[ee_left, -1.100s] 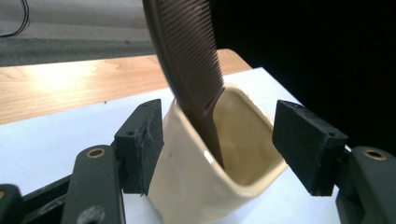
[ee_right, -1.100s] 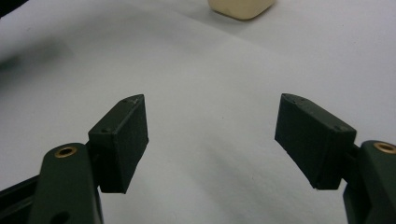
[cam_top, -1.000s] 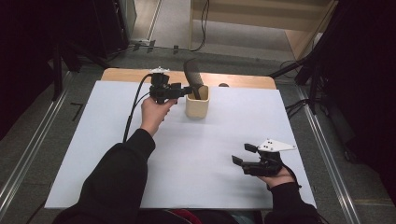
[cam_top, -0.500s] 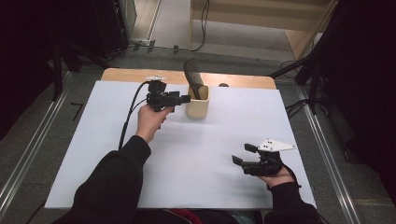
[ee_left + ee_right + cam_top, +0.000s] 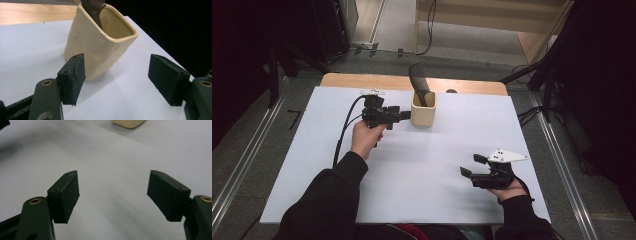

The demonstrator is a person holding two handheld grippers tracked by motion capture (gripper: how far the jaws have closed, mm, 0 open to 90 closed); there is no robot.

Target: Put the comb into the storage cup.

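Resting near us, our right gripper [image 5: 473, 166] sits spread and empty on the white table [image 5: 422, 165]. Farther off, our left gripper [image 5: 404, 114], jaws just opened with nothing between them, hovers just beside the cream cup [image 5: 423, 108] holding 1 dark comb [image 5: 419, 84]; we should back straight away without tipping it.

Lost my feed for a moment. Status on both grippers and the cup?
Left gripper open, beside cream cup, jaws empty. Right gripper open, idle near table's edge. Dark comb upright in cup. Nothing in the way.
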